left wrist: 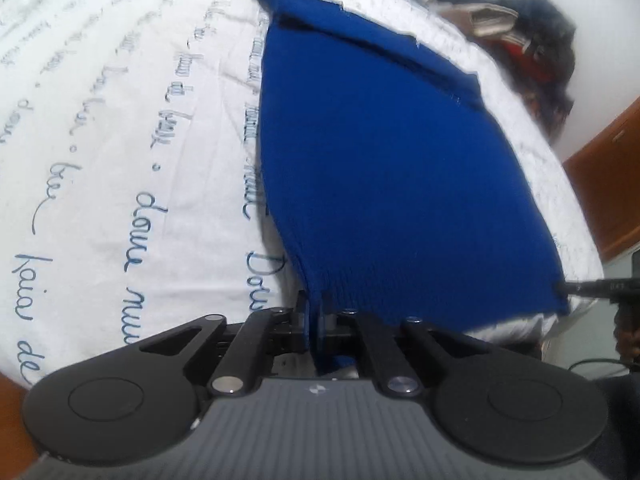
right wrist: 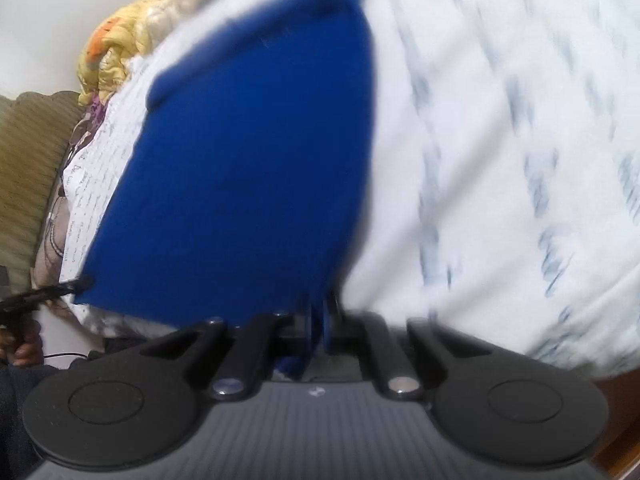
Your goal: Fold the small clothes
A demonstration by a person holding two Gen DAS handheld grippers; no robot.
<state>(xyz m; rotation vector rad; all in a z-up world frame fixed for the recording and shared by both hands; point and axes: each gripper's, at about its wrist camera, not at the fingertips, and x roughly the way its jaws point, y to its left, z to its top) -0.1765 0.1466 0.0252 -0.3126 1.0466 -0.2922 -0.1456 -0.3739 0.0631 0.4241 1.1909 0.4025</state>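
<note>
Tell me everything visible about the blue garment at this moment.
The blue garment is a plain royal-blue knit, ribbed along its near hem, with a folded band across its far end. It lies spread mostly flat on the white bedsheet printed with cursive writing. Each near corner is pinched: the left tongs and the right tongs are both shut on the hem, lifting it slightly.

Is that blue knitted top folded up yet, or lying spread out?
Mostly spread: the blue top lies flat on the bedsheet, far edge turned over, both tongs pinching near corners.

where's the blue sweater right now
The blue sweater lies spread on the white script-printed bedsheet, its near hem corners pinched by the left gripper and the right gripper.
</note>
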